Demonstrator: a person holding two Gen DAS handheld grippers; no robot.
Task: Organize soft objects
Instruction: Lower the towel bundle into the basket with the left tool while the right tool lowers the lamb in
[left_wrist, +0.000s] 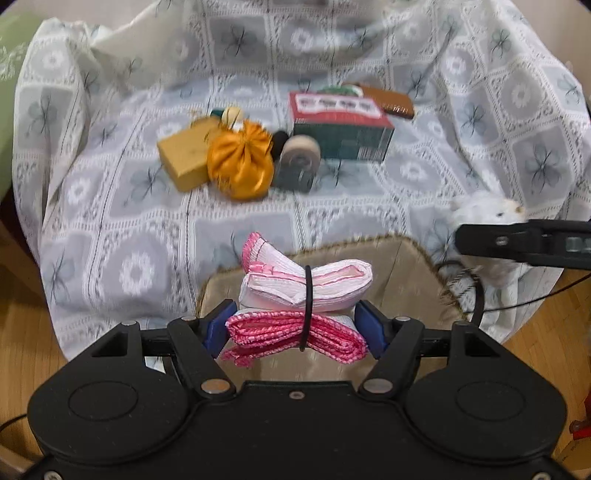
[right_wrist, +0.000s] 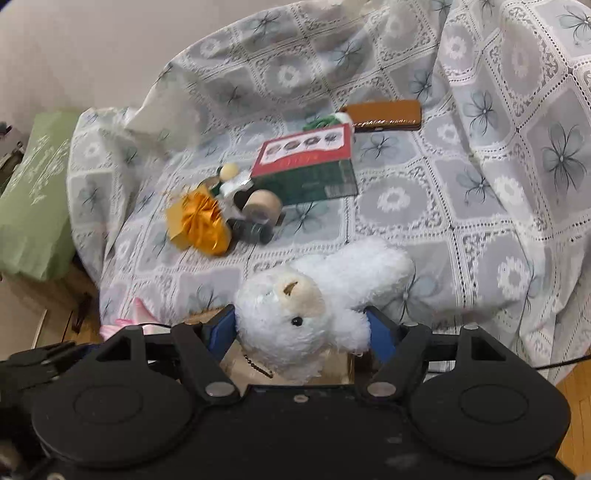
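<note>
My left gripper (left_wrist: 297, 325) is shut on a pink and white folded cloth bundle (left_wrist: 303, 295) tied with a black band, held over a beige fabric basket (left_wrist: 413, 273). My right gripper (right_wrist: 301, 328) is shut on a white plush toy (right_wrist: 317, 299), held above the basket's edge; the toy also shows at the right of the left wrist view (left_wrist: 484, 214), with the right gripper's finger (left_wrist: 517, 243) in front of it. An orange satin pouch (left_wrist: 240, 166) lies on the covered armchair seat, also in the right wrist view (right_wrist: 201, 221).
On the lace-covered seat (left_wrist: 110, 206) lie a tan block (left_wrist: 183, 155), a tape roll (left_wrist: 299, 151), a red and green box (left_wrist: 340, 125) and a brown case (right_wrist: 384, 114). A green cushion (right_wrist: 29, 206) lies at left. Wooden floor (left_wrist: 22, 332) is below.
</note>
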